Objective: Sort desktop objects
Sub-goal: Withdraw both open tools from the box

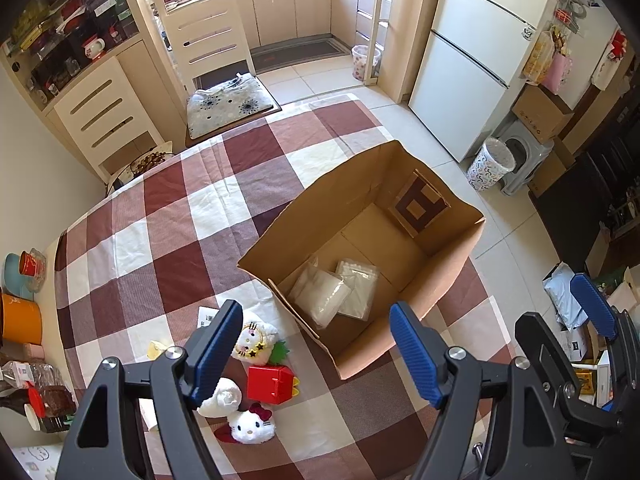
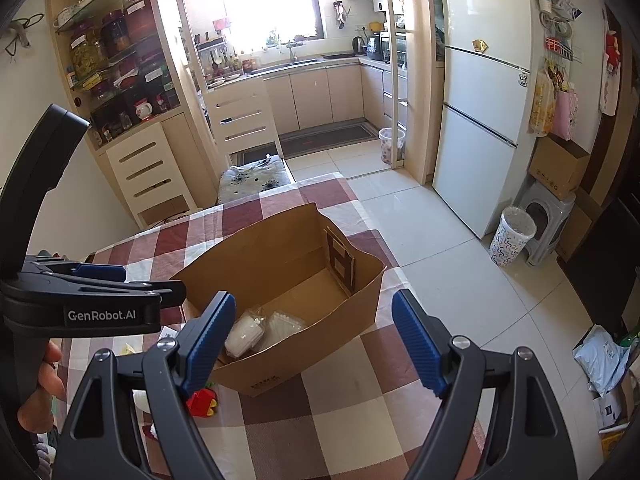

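Checked tablecloth (image 1: 168, 216), red-brown and white, over the table. Open cardboard box (image 1: 448, 256) on the right half of it, tall walls, flaps gone or folded; inside on the floor, near-left corner, two or three clear plastic packets (image 1: 336, 292) lying flat and overlapping. Left of the box, near edge of the table: cluster of small toys. White plush cat head with star eyes (image 1: 256, 340), touching a green leafy bit; red plastic box toy with yellow edge (image 1: 270, 382) just nearer; round white plush (image 1: 222, 396) beside it; second white cat plush with red bow (image 1: 252, 426) nearest of all. Small printed card (image 1: 208, 316) flat on the cloth at the far-left edge of the cluster. Left gripper (image 1: 316, 354) above toys and box corner, blue pads apart, nothing between. Right gripper (image 2: 320, 342) over the near wall of the box, pads likewise apart, empty. Yellowish scrap left of the toys, possibly paper — too small to tell.
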The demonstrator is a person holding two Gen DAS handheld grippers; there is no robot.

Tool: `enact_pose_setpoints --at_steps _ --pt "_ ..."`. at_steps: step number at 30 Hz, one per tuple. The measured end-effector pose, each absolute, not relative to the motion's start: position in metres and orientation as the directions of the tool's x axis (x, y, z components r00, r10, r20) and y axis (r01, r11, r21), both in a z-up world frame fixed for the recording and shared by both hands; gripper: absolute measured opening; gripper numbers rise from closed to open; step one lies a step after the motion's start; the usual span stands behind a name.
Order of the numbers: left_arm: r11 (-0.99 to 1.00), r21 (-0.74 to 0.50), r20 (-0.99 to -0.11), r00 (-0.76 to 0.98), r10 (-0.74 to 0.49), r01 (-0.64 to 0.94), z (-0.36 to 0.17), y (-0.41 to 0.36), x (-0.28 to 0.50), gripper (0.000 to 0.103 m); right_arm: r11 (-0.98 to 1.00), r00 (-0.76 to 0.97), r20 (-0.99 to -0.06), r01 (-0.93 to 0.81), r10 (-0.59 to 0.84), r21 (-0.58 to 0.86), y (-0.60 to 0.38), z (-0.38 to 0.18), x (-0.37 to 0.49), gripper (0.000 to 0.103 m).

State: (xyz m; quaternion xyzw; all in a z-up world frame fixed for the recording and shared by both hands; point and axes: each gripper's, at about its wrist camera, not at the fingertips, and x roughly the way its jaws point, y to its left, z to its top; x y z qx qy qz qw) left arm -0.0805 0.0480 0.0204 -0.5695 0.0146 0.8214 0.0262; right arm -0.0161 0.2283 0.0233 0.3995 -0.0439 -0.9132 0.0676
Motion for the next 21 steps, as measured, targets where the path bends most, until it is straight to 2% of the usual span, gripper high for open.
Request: enact_pose_setpoints --at_steps 13,21 --pt "-0.998 -0.014 -0.93 -0.366 0.033 -0.054 0.019 0.044 -0.058 0.078 -0.986 -0.677 -0.718 0.111 -0.164 0.12 0.225 0.028 0.0 0.084" --pt "-0.999 -0.035 -0.933 -0.358 0.037 -0.011 -0.002 0.015 -0.018 0.078 -0.981 -0.663 -0.726 0.175 -0.181 0.085 0.198 0.014 0.022 0.085"
